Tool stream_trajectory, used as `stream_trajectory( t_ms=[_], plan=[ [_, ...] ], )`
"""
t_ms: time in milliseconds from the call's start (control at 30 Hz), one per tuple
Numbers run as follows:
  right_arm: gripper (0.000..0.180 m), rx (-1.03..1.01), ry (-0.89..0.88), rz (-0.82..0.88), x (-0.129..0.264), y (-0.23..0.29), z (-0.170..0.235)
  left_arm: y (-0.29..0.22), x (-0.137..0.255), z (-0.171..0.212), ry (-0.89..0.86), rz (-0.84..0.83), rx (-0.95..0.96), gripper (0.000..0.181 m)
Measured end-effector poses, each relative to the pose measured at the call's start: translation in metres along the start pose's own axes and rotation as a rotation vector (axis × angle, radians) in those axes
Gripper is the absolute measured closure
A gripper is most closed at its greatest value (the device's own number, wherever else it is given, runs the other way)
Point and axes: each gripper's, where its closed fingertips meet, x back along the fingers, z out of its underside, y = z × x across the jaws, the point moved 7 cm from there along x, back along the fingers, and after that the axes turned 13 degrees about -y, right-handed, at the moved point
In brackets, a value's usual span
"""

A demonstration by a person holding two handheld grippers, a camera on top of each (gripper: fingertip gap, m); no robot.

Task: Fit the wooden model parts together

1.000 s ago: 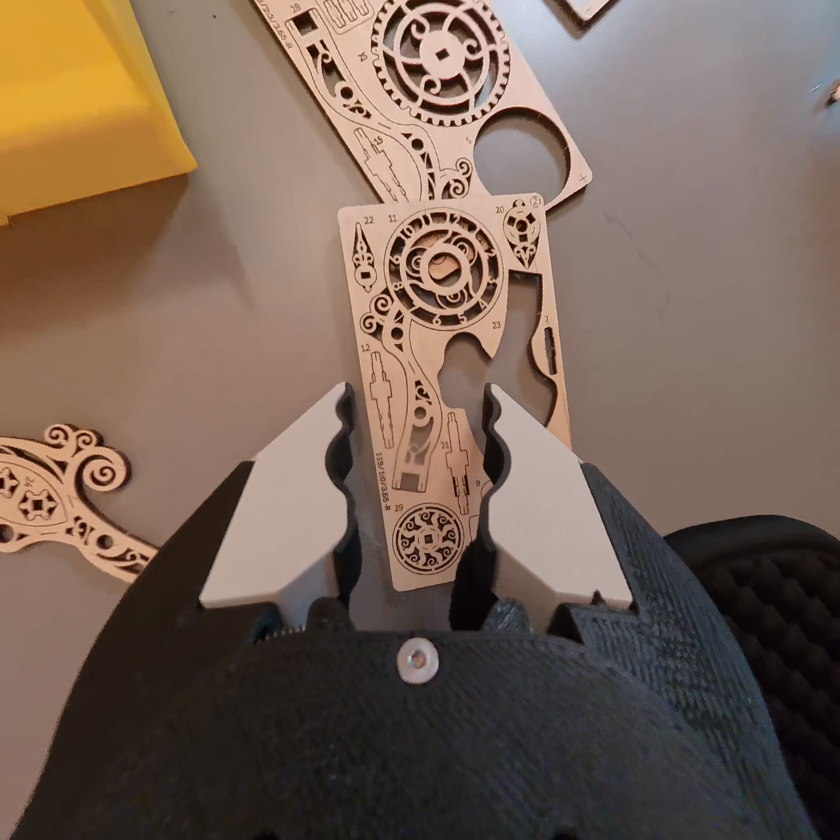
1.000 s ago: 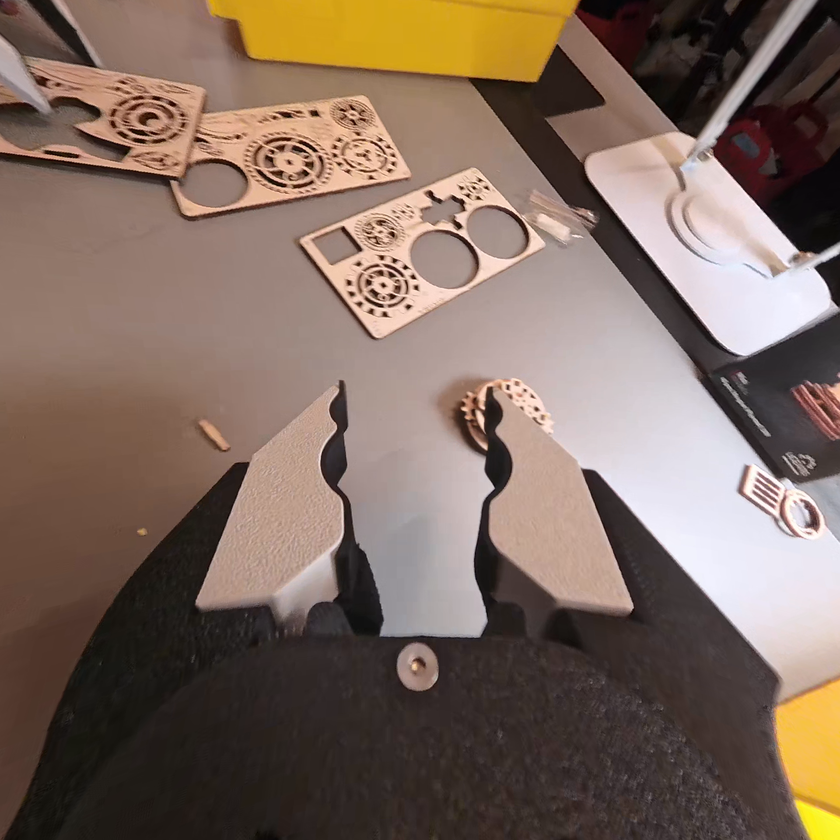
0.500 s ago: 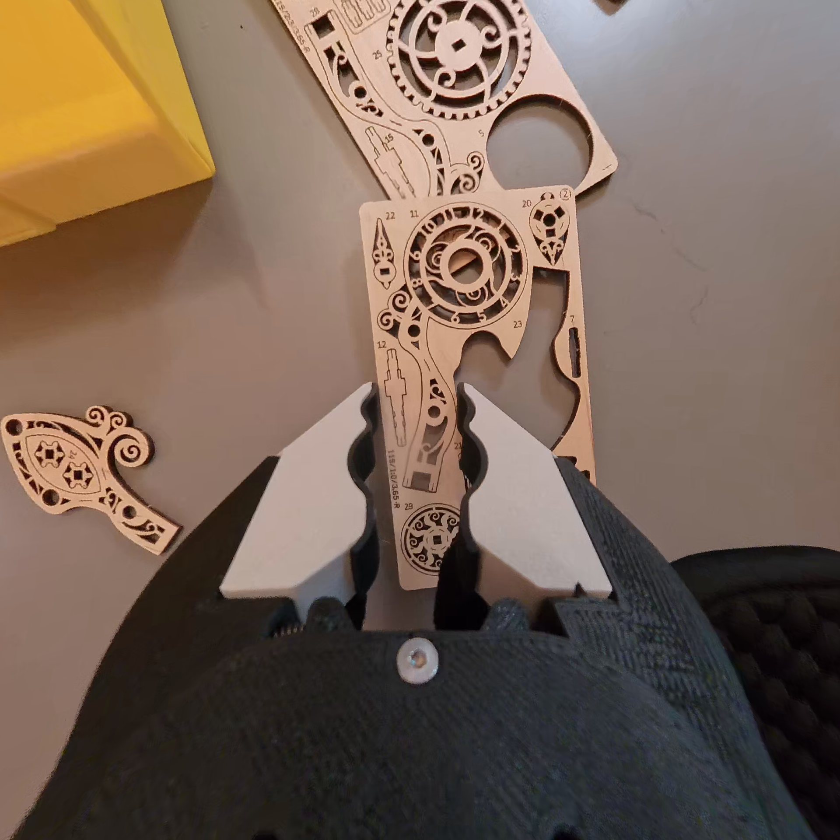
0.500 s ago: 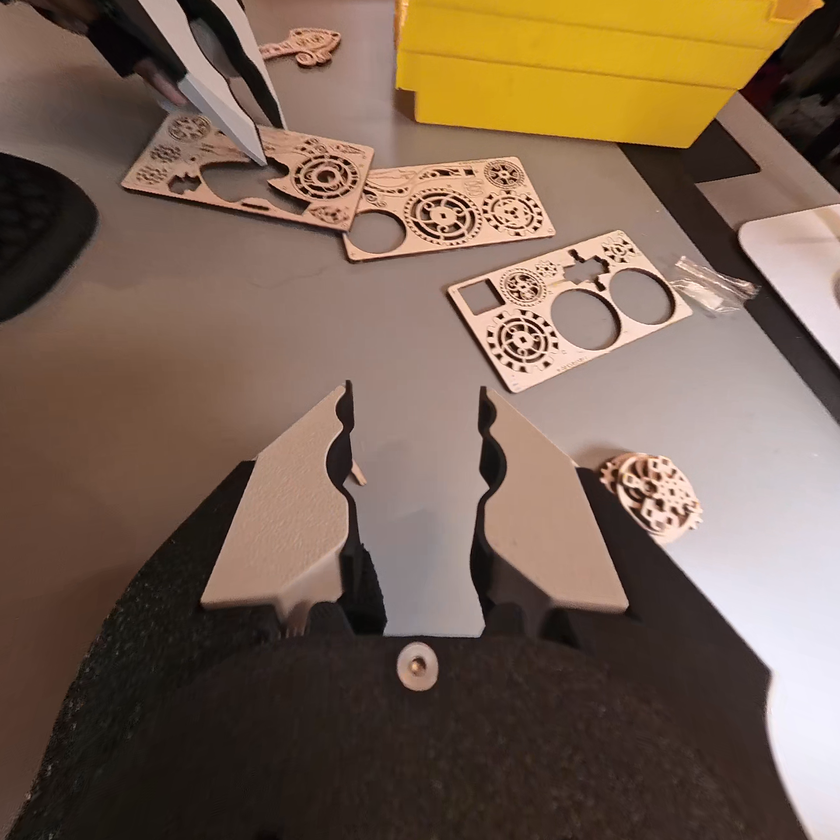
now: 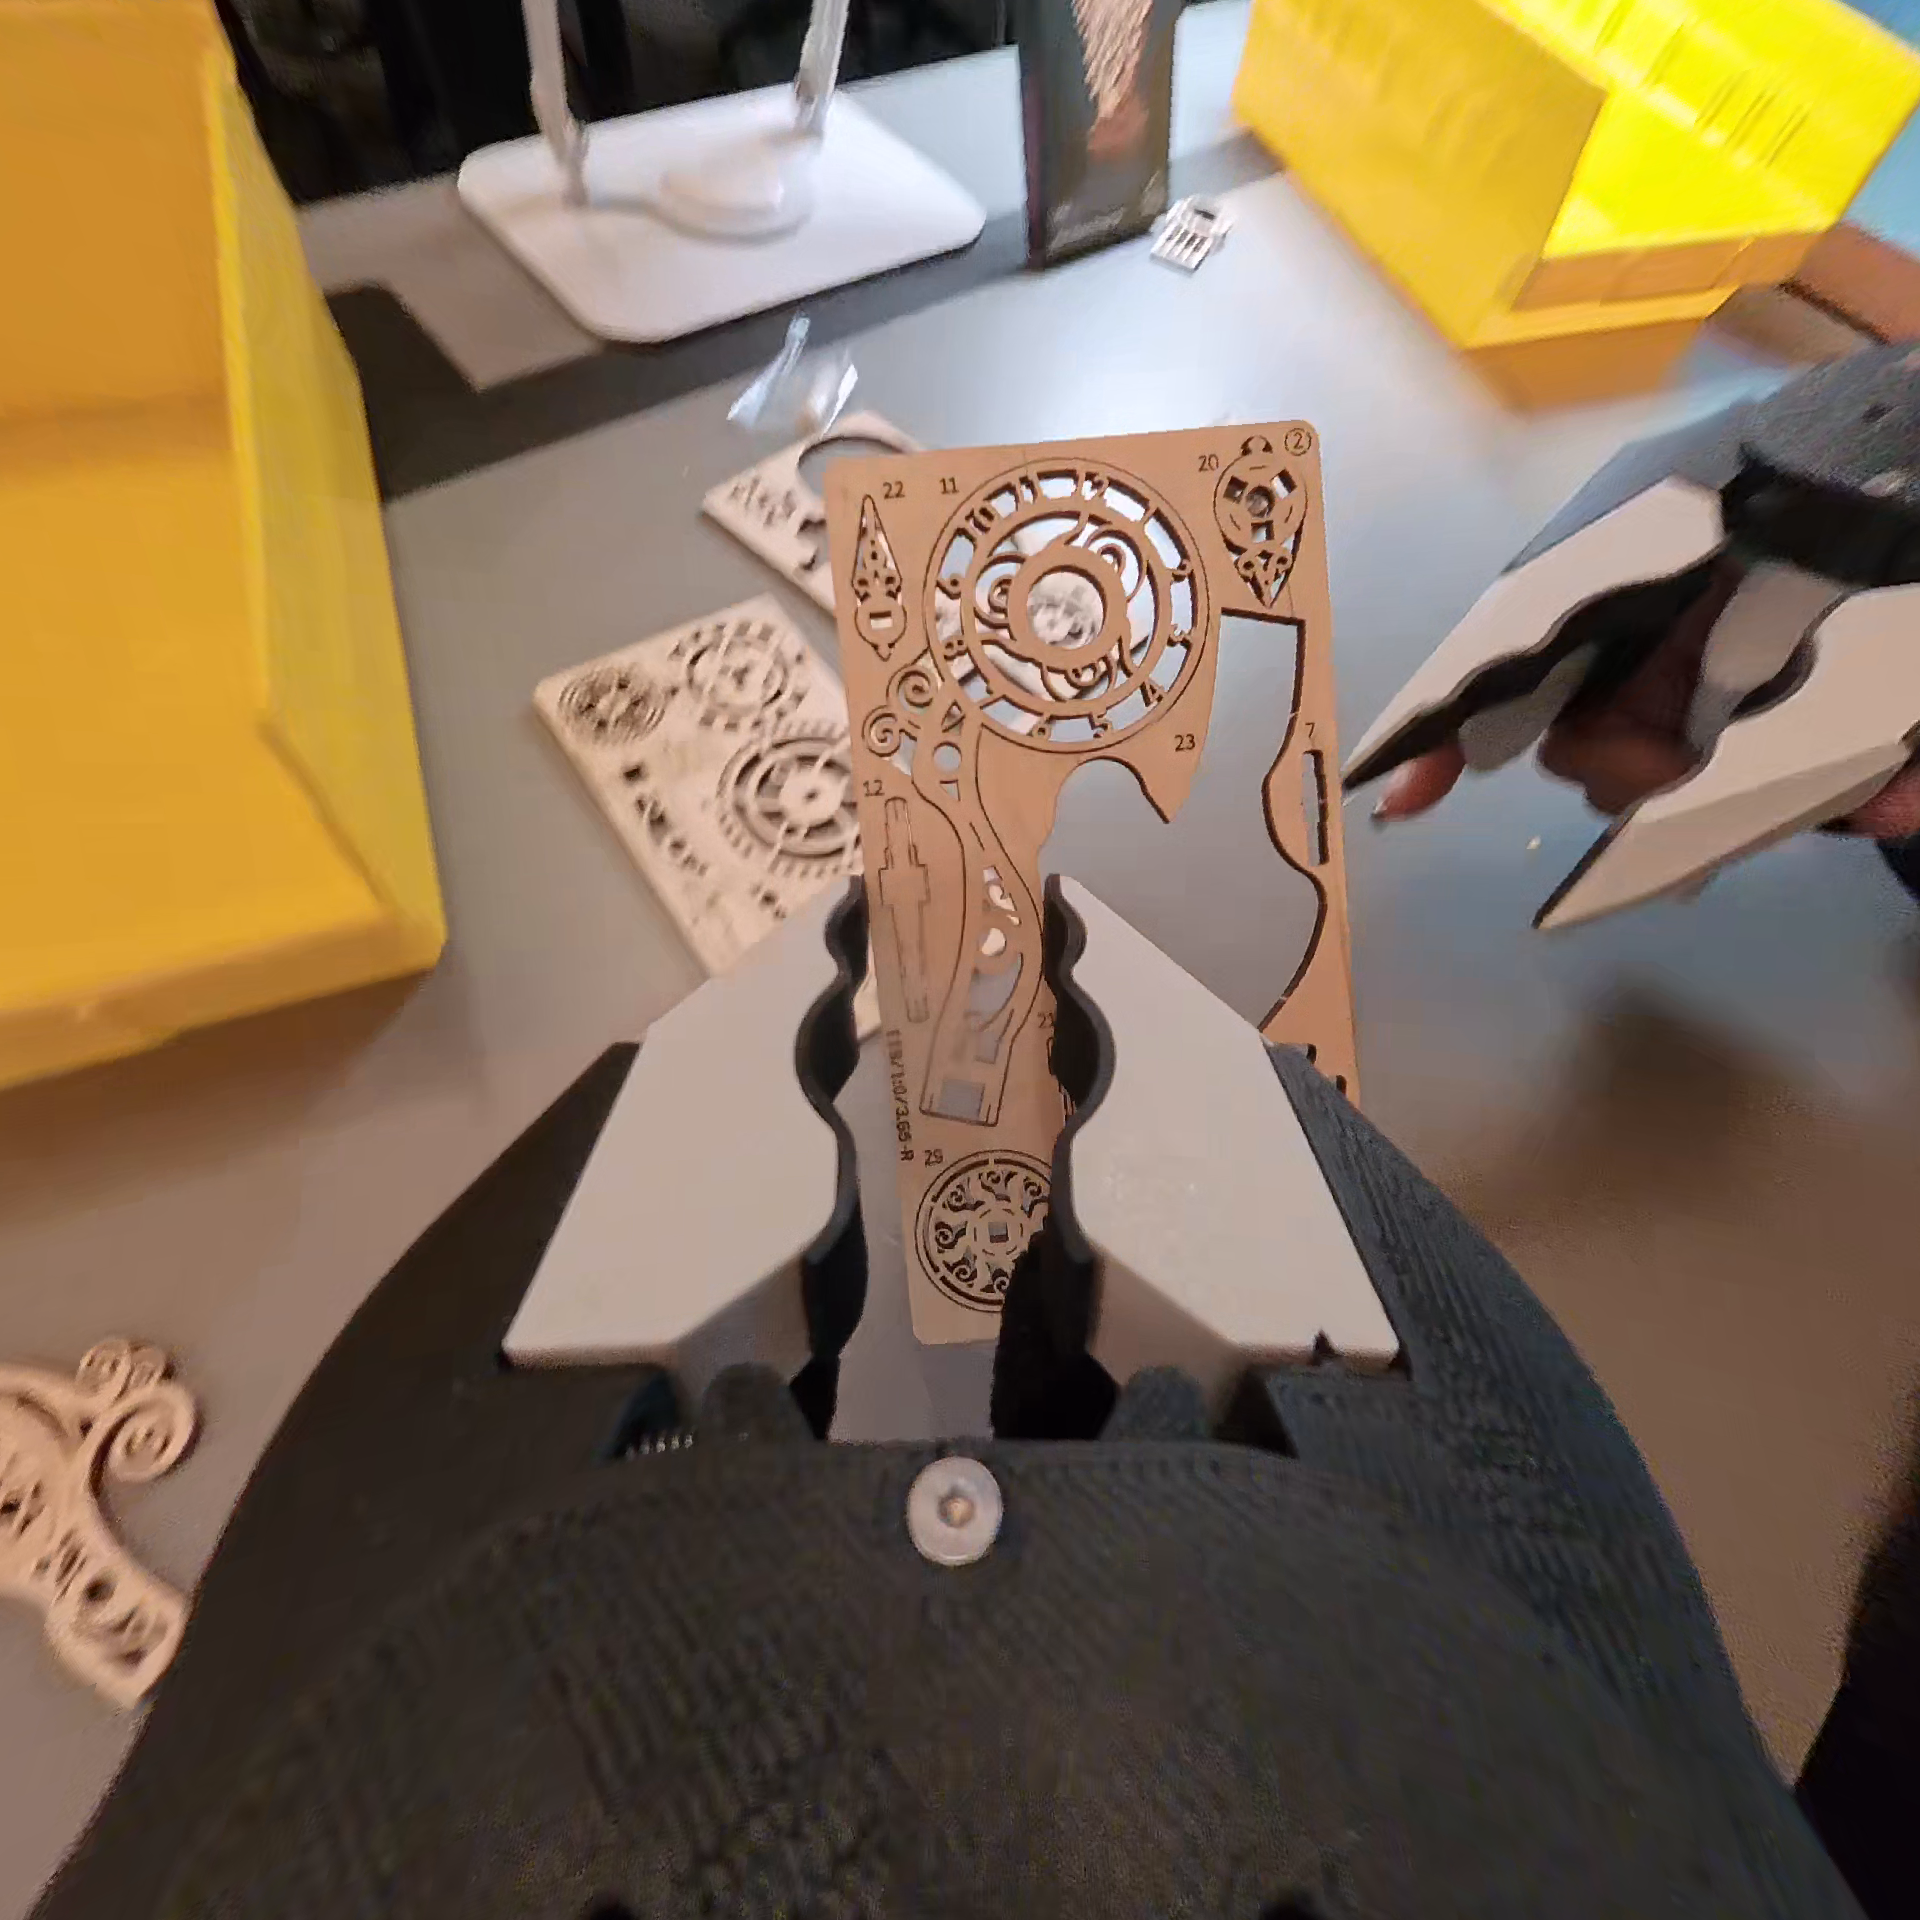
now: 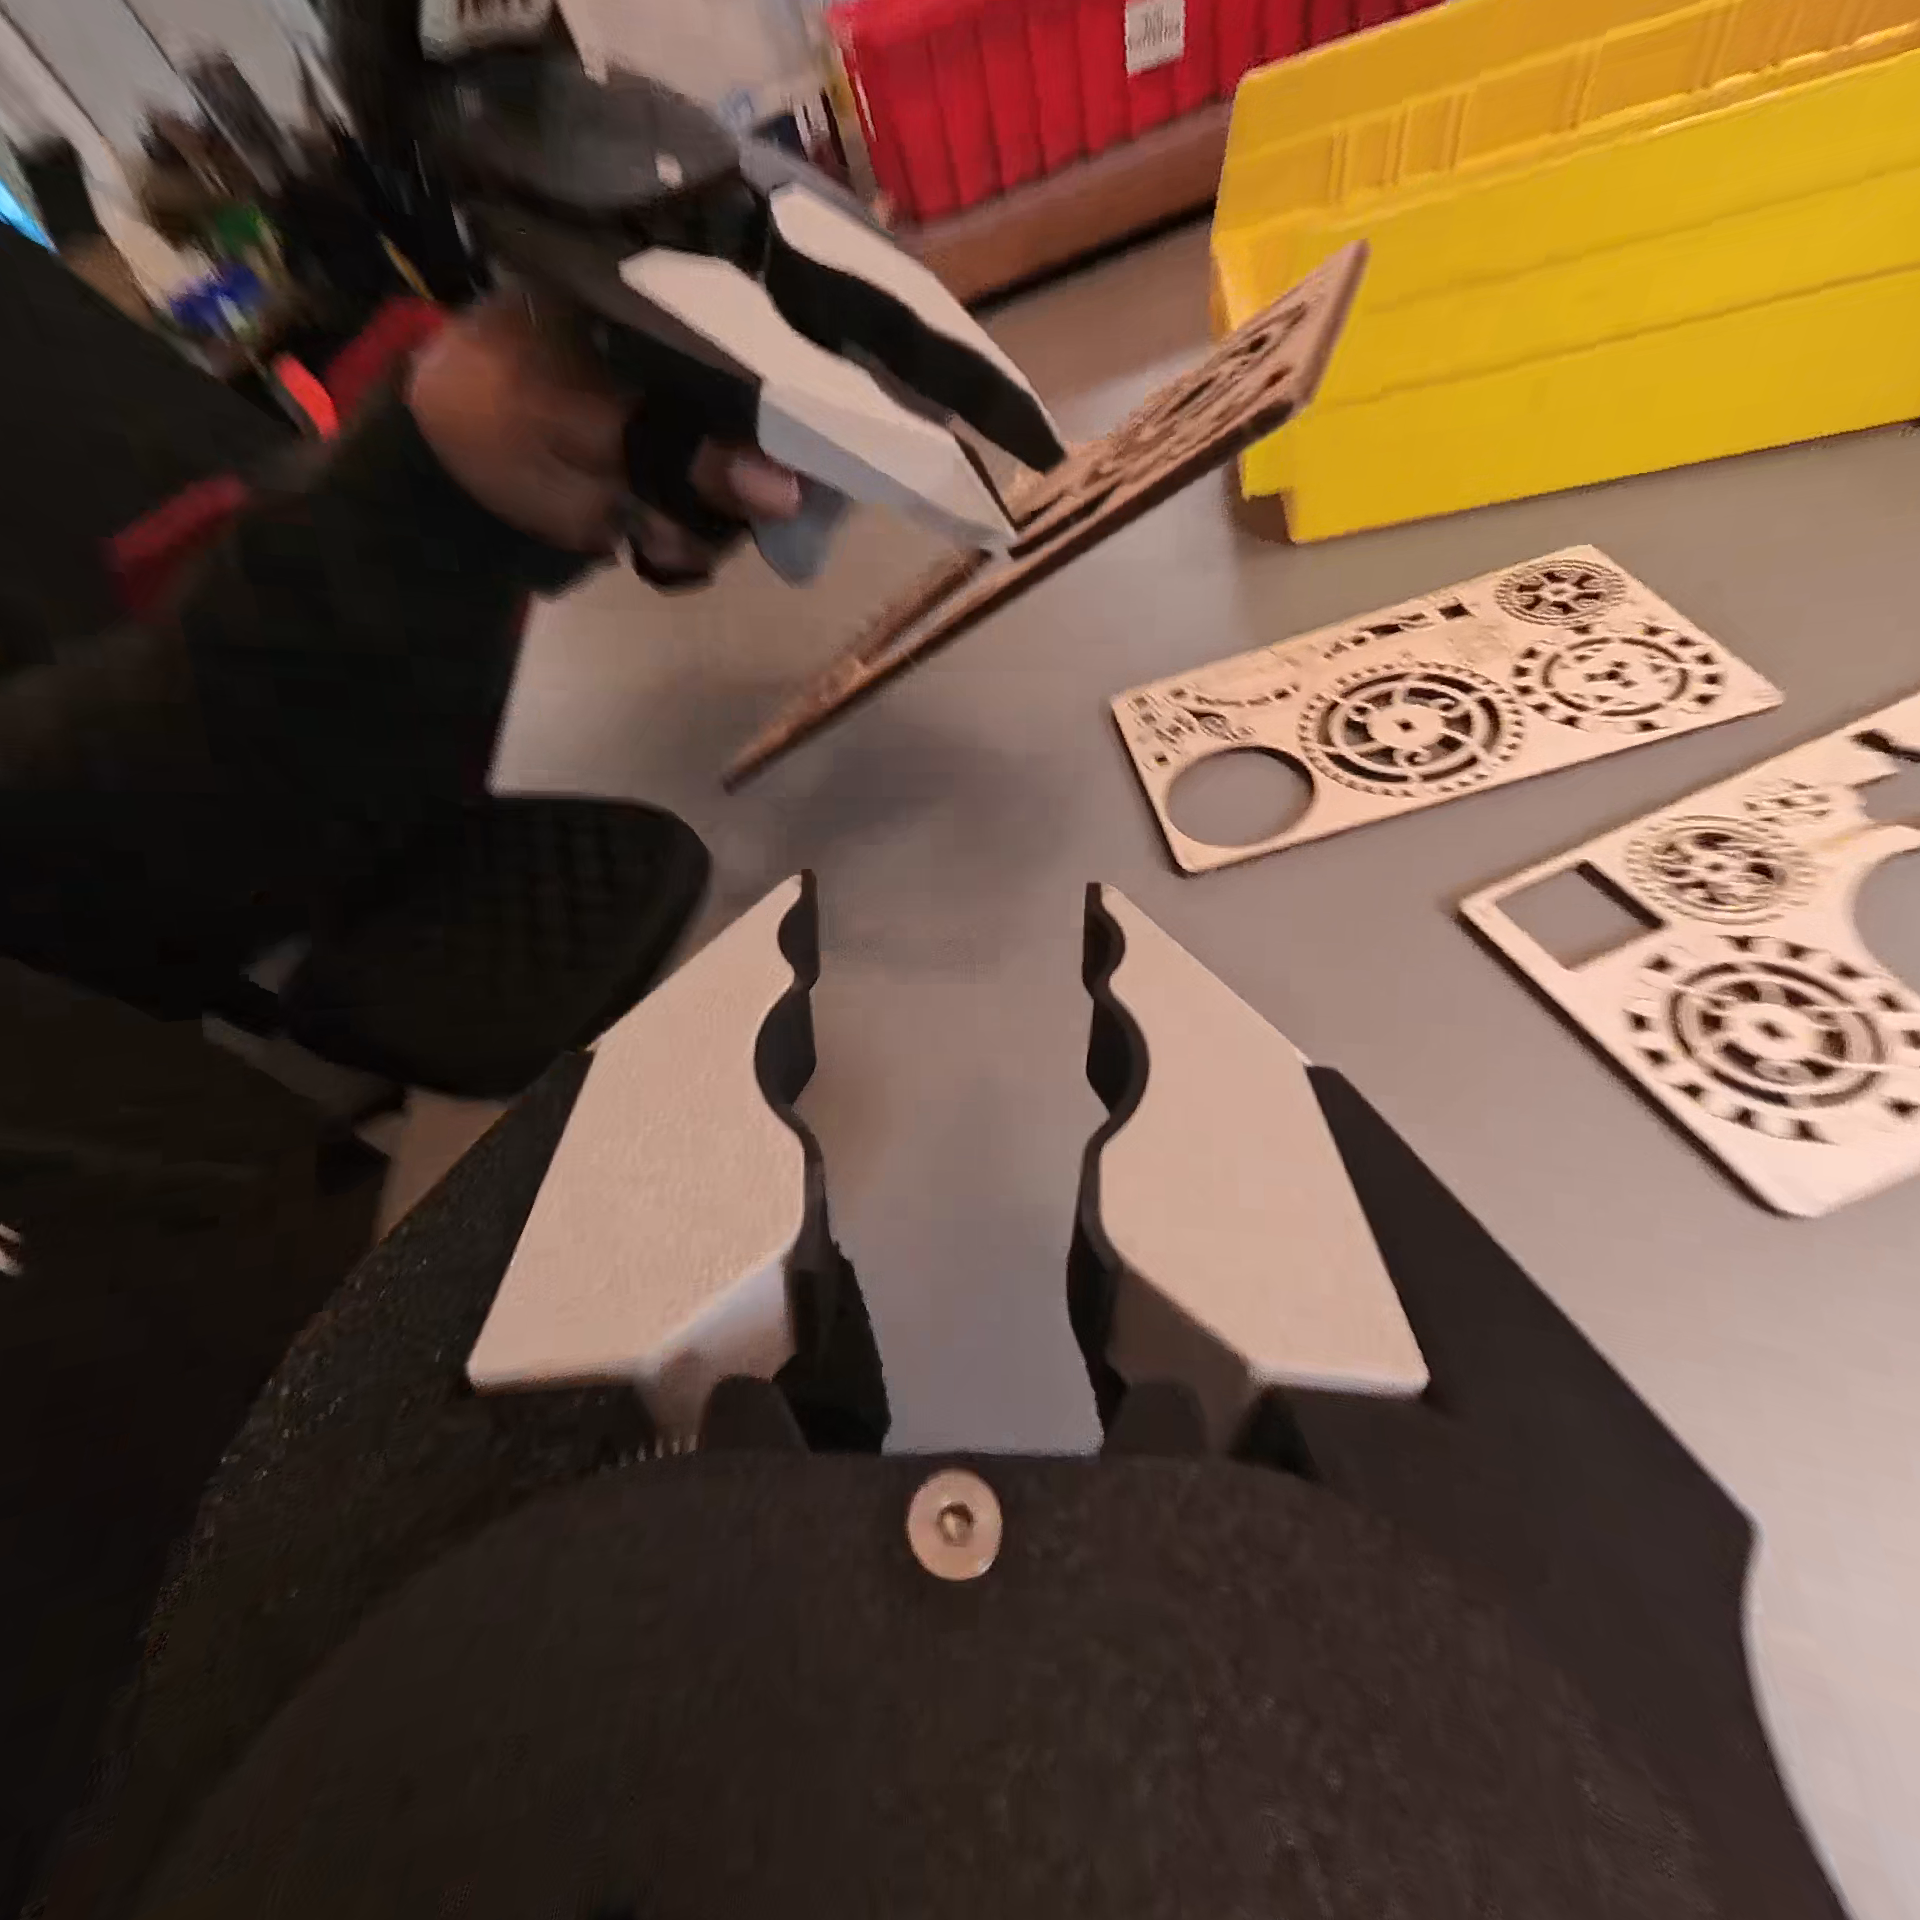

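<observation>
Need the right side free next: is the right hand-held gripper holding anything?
No, the right hand-held gripper is open, with only bare grey table between its fingers.

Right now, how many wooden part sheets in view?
3. One sheet is lifted off the table, clamped in the left hand-held gripper. Two lie flat by the yellow bin: near sheet and far sheet. More could sit out of frame.

A wooden sheet (image 5: 1091, 790) was held above the desk (image 5: 1455, 1039) in the left gripper (image 5: 951, 914). Two further sheets (image 6: 1444, 707) were laid beyond it, a bin (image 5: 156, 623) to the left, the right gripper (image 5: 1455, 831) to its right.
</observation>
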Motion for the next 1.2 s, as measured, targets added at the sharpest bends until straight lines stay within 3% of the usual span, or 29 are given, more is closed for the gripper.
stream_trajectory(
  t_ms=[33, 167, 300, 433, 533, 667, 767, 867, 1133, 1200],
  plan=[
    [0.130, -0.061, -0.037, -0.006, -0.002, 0.003, -0.002, -0.008, -0.006, -0.005, -0.026, 0.010, -0.015, 0.149],
    [0.137, -0.265, -0.132, -0.013, 0.000, 0.009, -0.005, -0.042, -0.028, -0.016, -0.080, 0.054, -0.065, 0.149],
    [0.174, -0.371, -0.152, 0.037, 0.013, 0.006, 0.002, -0.064, -0.043, -0.012, -0.079, 0.022, -0.110, 0.149],
    [0.177, -0.413, -0.132, 0.022, 0.031, 0.001, 0.009, -0.077, -0.051, -0.007, -0.096, 0.058, -0.099, 0.140],
    [0.179, -0.425, -0.111, -0.030, 0.049, -0.004, 0.008, -0.083, -0.053, -0.006, -0.134, 0.173, -0.024, 0.127],
    [0.179, -0.374, -0.085, -0.111, 0.079, -0.014, -0.001, -0.085, -0.055, -0.006, -0.157, 0.476, 0.255, 0.121],
    [0.179, -0.384, -0.046, -0.153, 0.100, -0.023, -0.003, -0.095, -0.063, 0.001, -0.139, 0.727, 0.405, 0.133],
    [0.179, -0.419, -0.037, -0.181, 0.117, -0.030, -0.002, -0.115, -0.077, 0.010, -0.101, 0.856, 0.463, 0.144],
    [0.179, -0.449, -0.062, -0.133, 0.140, -0.035, -0.002, -0.146, -0.117, 0.014, -0.155, 0.883, 0.576, 0.177],
    [0.179, -0.435, -0.066, -0.118, 0.144, -0.037, -0.005, -0.149, -0.123, 0.010, -0.192, 0.886, 0.558, 0.178]
  ],
)
